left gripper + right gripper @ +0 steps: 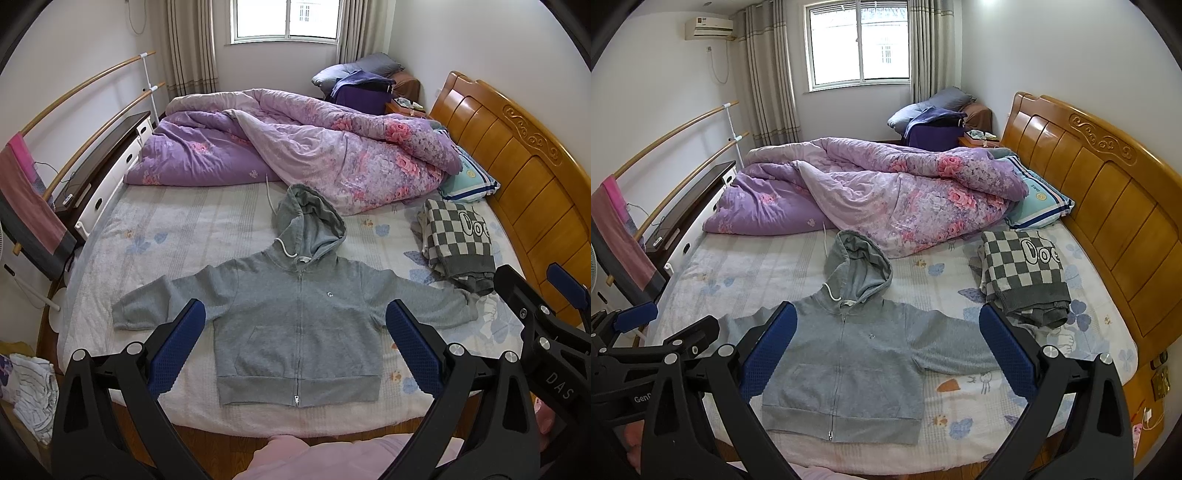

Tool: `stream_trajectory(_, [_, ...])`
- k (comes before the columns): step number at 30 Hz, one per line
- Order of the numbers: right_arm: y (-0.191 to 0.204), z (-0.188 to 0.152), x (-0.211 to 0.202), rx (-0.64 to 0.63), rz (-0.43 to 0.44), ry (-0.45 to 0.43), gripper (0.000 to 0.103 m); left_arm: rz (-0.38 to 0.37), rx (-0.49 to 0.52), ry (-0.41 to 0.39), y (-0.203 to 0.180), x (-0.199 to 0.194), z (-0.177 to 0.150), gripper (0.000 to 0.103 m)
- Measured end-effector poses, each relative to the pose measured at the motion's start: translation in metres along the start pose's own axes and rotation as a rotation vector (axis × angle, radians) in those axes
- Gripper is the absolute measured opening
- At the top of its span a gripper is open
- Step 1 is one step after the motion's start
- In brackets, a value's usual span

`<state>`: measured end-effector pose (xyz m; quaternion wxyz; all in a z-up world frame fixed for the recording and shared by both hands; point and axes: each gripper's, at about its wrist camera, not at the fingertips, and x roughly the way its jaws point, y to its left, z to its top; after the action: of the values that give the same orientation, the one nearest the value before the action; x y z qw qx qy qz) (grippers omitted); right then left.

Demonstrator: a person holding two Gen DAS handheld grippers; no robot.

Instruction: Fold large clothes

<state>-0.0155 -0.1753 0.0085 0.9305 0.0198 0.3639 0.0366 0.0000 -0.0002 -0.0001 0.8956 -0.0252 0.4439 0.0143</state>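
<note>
A grey zip-front hooded sweatshirt of thick cotton fleece [299, 332] lies face up on the bed with its pale floral sheet [177, 236], hem toward the near edge, both sleeves spread out sideways, hood pointing at the heaped purple floral quilt [314, 147]. Its right-hand sleeve cuff reaches close to a folded grey-and-white checked knit [458, 240] that sits near the carved wooden headboard [524, 162].

The sweatshirt looks soft and limp, moderately weighty for cloth, and not slippery; it should drape and sag wherever it is lifted, and the fleece is likely to drag on the sheet rather than slide. The cuffs or the shoulder seams seem the sensible places to pinch for bringing the sleeves across the chest; the ribbed hem corners would serve for the later fold upward. The zip and the white drawcord may bunch if caught.

The left tool [295, 343] hovers above the garment with its blue textured pads [177, 347] spread wide, grasping nothing and touching nothing. The right tool [888, 347] is likewise fully released, clear of the cloth, beside its partner.
</note>
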Motion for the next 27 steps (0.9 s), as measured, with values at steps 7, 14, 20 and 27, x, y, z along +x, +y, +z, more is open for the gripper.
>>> stream_trajectory(7, [0.0089, -0.0017, 0.0032, -0.001, 0.0, 0.002, 0.095, 0.0, 0.0, 0.001, -0.0001, 0.0001, 0.0, 0.098])
stream_trajectory(14, [0.0104, -0.0034, 0.0047, -0.005, 0.005, 0.004, 0.095, 0.001, 0.001, 0.002, 0.0, 0.0002, -0.0001, 0.098])
stream_trajectory(20, [0.0111, -0.0042, 0.0046, -0.006, 0.003, 0.005, 0.096, 0.001, 0.001, 0.004, -0.0001, 0.0002, 0.0, 0.098])
stream_trajectory(27, [0.0122, -0.0055, 0.0052, -0.007, 0.002, 0.007, 0.095, 0.001, 0.001, 0.006, -0.0001, 0.0003, 0.0, 0.098])
